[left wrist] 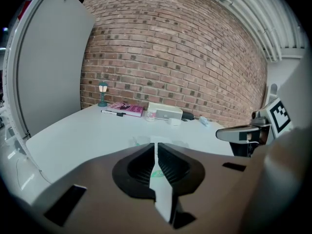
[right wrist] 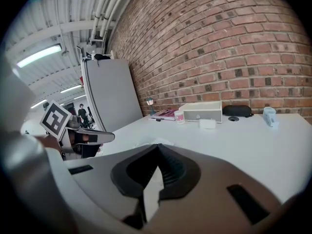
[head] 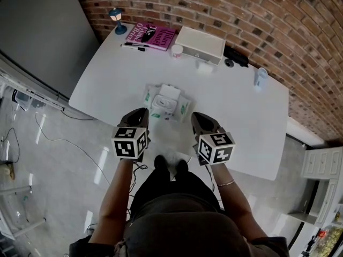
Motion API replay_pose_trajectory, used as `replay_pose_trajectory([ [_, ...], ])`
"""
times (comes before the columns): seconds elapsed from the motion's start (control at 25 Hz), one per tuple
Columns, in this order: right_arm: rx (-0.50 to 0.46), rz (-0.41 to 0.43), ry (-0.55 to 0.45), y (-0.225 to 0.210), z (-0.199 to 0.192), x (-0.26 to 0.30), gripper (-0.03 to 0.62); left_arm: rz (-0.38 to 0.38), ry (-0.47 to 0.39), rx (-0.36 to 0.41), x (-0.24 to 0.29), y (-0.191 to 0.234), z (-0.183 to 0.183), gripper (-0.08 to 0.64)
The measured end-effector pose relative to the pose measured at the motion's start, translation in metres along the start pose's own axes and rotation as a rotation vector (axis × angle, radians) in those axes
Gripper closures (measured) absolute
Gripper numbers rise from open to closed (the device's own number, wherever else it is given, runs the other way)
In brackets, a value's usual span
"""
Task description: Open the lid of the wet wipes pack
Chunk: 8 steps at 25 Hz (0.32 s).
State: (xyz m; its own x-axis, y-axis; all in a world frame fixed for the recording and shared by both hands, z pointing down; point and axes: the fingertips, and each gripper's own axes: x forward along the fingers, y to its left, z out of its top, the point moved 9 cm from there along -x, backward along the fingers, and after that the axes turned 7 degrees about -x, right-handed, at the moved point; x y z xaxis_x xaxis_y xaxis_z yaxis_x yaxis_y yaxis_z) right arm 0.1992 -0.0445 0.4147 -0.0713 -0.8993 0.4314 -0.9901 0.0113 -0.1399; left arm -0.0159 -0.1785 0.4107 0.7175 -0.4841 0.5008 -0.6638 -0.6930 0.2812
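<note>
The wet wipes pack [head: 166,103] lies flat on the white table [head: 241,116], just beyond both grippers. It is white with green print, and its white lid [head: 170,92] looks flipped back toward the far side. My left gripper [head: 139,113] hovers at the pack's near left corner, jaws shut and empty. My right gripper [head: 200,118] hangs at the near right, shut as well, holding nothing. In the left gripper view the pack [left wrist: 139,141] peeks over the closed jaws. The right gripper view shows only a sliver of the pack [right wrist: 146,143].
Along the table's far edge stand a small lamp [head: 116,18], a pink book [head: 151,35], a pen [head: 134,46], a cup [head: 177,51], a white box [head: 201,43], a black case [head: 236,55] and a small bottle [head: 260,77]. A brick wall runs behind.
</note>
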Motion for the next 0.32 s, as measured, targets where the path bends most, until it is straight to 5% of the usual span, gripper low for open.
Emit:
replay_pose_trajectory([
  [0.32,-0.001,0.005,0.006,0.0001,-0.0007,0.0058,0.589,-0.002,0.004,-0.006,0.0045,0.0026,0.0012,0.525],
])
